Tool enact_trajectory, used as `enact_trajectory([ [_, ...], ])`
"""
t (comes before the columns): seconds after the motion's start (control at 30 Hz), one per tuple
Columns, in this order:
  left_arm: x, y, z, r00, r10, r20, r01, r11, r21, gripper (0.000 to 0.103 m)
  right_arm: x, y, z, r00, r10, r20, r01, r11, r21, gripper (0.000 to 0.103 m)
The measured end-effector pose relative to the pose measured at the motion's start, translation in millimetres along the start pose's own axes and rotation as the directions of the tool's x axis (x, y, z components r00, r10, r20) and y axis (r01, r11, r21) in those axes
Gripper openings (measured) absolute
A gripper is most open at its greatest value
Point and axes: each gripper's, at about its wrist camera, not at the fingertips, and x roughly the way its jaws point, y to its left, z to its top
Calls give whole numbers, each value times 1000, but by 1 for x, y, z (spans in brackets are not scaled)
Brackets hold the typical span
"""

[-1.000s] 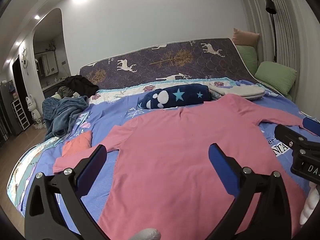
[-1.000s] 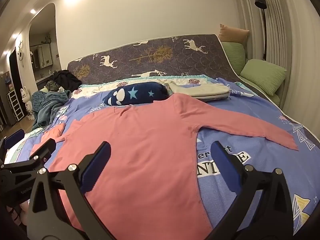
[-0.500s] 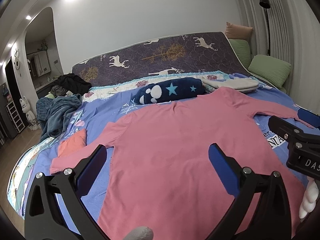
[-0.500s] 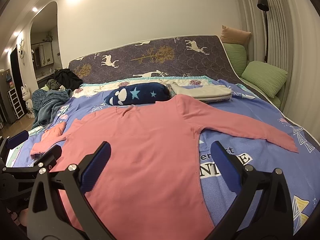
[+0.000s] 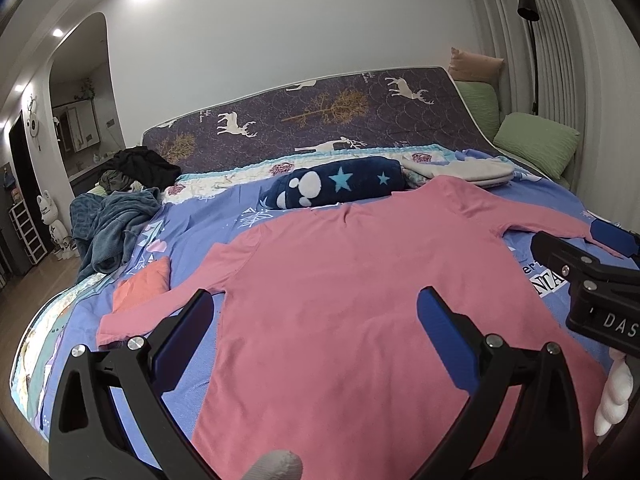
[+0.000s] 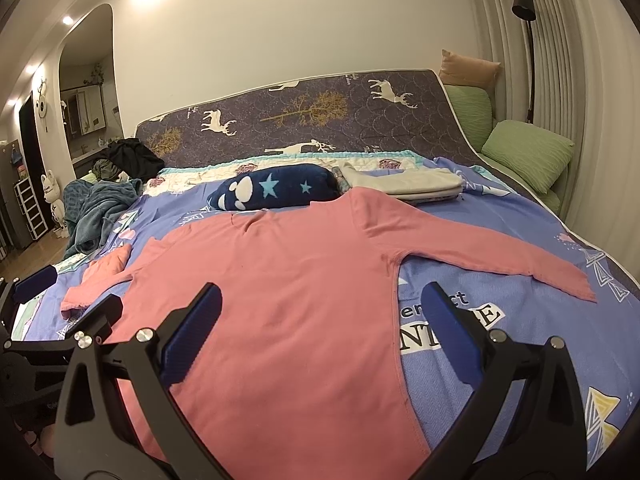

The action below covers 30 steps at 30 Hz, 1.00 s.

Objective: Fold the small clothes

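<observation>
A pink long-sleeved shirt (image 5: 360,280) (image 6: 288,292) lies flat on the blue bedsheet, neck toward the headboard, both sleeves spread out. My left gripper (image 5: 316,332) hovers open above its lower body, nothing between the blue pads. My right gripper (image 6: 320,328) is open too, over the shirt's lower right side near the side seam. From the left wrist view the right gripper (image 5: 592,276) shows at the right edge. The right wrist view catches the left gripper (image 6: 48,312) at the left edge.
A navy star-print blanket roll (image 5: 340,186) and folded beige cloth (image 6: 408,186) lie past the collar. A small orange-pink garment (image 5: 140,284) sits by the left sleeve. Teal blanket (image 5: 108,220) and dark clothes are heaped far left. Green pillows (image 6: 528,152) stand at the right.
Both grippers have tilted and drawn back slightly, so the shirt sits a little lower and farther in view. Shirt has not moved; both stay open.
</observation>
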Motion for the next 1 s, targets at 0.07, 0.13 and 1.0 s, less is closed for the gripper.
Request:
enact_trajectory([
  [0.07, -1, 1, -1, 1000, 16, 9, -16, 1000, -10, 102, 0, 0, 0, 1000, -1, 0, 1, 1000, -1, 101],
  [0.13, -1, 2, -2, 1000, 22, 17, -22, 999, -23, 102, -1, -1, -1, 1000, -4, 1, 4, 1000, 2, 101],
  [1.0, -1, 2, -7, 1000, 11, 29, -10, 1000, -21, 102, 2, -5, -5, 1000, -10, -11, 10, 1000, 20, 101],
])
